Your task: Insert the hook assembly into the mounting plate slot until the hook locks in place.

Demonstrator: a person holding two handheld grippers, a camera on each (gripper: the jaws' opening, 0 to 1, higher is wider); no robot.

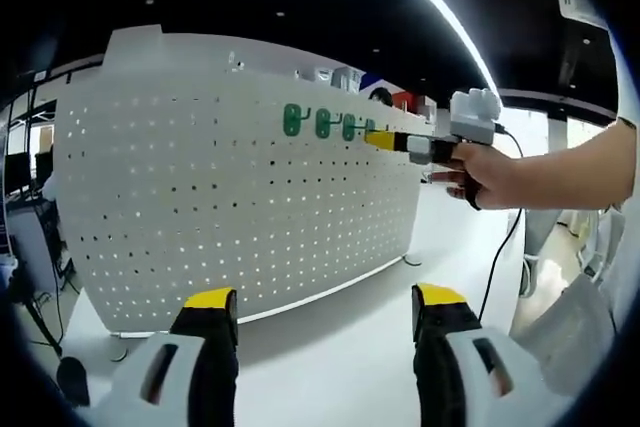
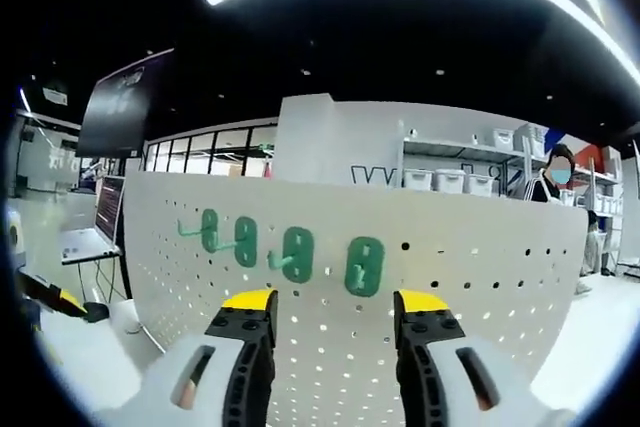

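Four green hooks were seen seated in a row on the white pegboard [image 2: 450, 277], which served as the mounting plate. In the right gripper view the nearest one, the fourth green hook [image 2: 365, 266], lay straight ahead of the right gripper [image 2: 334, 309], just beyond and between its yellow-tipped jaws. The third green hook [image 2: 297, 254], the second green hook [image 2: 245, 241] and the first green hook [image 2: 209, 230] were ranged further off to the left of the jaws.

The right gripper was released: its jaws stood apart with nothing between them, and whether they touched the fourth hook could not be told. In the left gripper view the same gripper [image 1: 388, 140] was seen held by a hand [image 1: 480, 175] up at the board, its tip at the end of the green row.

The left gripper [image 1: 325, 309] was also released, its jaws wide apart and empty, held well back from the board above the white table [image 1: 340, 347].

The insertion was judged to be essentially done, since the nearest hook appeared to sit flat against the board like the others. Whether it had locked could not be confirmed. Only withdrawal of the right gripper was judged to remain.
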